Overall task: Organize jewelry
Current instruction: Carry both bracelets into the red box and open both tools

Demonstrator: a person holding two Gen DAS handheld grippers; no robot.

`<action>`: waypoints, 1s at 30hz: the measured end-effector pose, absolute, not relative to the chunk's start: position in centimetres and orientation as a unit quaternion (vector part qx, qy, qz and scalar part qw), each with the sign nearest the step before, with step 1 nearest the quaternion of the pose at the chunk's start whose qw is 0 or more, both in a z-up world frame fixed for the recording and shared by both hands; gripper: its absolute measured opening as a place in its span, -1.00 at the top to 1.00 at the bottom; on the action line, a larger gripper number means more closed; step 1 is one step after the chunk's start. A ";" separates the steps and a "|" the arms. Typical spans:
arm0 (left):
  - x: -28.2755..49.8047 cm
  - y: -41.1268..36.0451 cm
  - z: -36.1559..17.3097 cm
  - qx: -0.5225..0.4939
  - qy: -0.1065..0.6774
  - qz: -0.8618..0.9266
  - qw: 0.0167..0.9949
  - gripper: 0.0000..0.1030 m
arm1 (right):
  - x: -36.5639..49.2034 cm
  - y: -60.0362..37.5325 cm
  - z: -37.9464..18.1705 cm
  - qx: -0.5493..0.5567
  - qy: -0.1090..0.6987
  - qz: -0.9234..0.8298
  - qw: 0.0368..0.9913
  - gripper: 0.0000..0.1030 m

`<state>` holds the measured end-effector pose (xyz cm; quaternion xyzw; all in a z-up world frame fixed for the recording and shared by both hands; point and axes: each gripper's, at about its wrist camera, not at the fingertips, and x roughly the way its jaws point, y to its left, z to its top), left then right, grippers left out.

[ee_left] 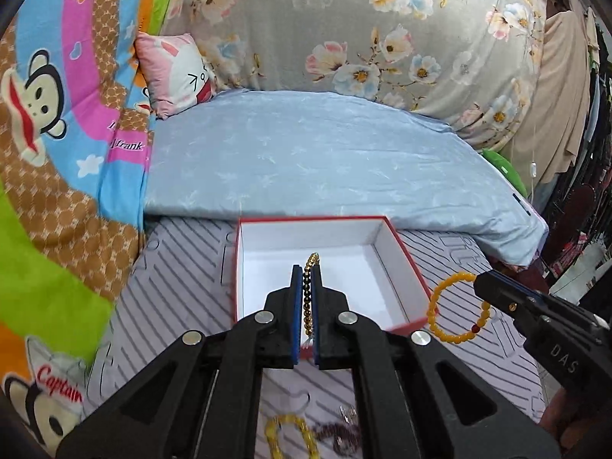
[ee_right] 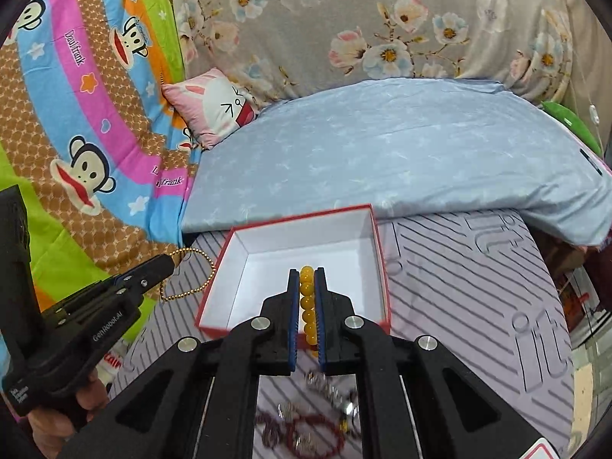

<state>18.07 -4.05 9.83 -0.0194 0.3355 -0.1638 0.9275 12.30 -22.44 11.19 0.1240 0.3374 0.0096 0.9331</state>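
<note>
The left claw [ee_left: 306,298] is clenching on a gold bead chain [ee_left: 308,290], its pads nearly meeting. The chain is running lengthwise between the pads, pointing forward over the open red box [ee_left: 401,252]. The right claw [ee_right: 307,298] is clenching on a yellow bead bracelet [ee_right: 307,302]; in the left view its ring [ee_left: 457,308] is hanging beside the box's right wall. The box is sitting on a striped mat [ee_right: 478,287]. More jewelry [ee_right: 306,420] is lying on the mat below both claws.
</note>
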 end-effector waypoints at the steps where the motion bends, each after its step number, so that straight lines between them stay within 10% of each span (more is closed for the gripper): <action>1: 19.0 -4.2 9.6 -0.018 0.337 -0.161 0.927 0.94 | 13.4 -22.5 11.0 0.122 0.340 0.009 0.932 0.87; 22: 28.8 -7.3 2.4 0.015 0.388 -0.146 0.910 0.91 | 24.9 -22.5 3.9 0.100 0.401 -0.007 0.911 0.70; 26: 29.2 -7.5 1.9 0.022 0.391 -0.136 0.910 0.15 | 24.7 -22.6 4.0 0.095 0.395 -0.016 0.914 0.46; 30: 29.1 -7.2 2.0 0.019 0.387 -0.131 0.912 0.14 | 24.1 -22.9 4.1 0.100 0.393 -0.014 0.914 0.45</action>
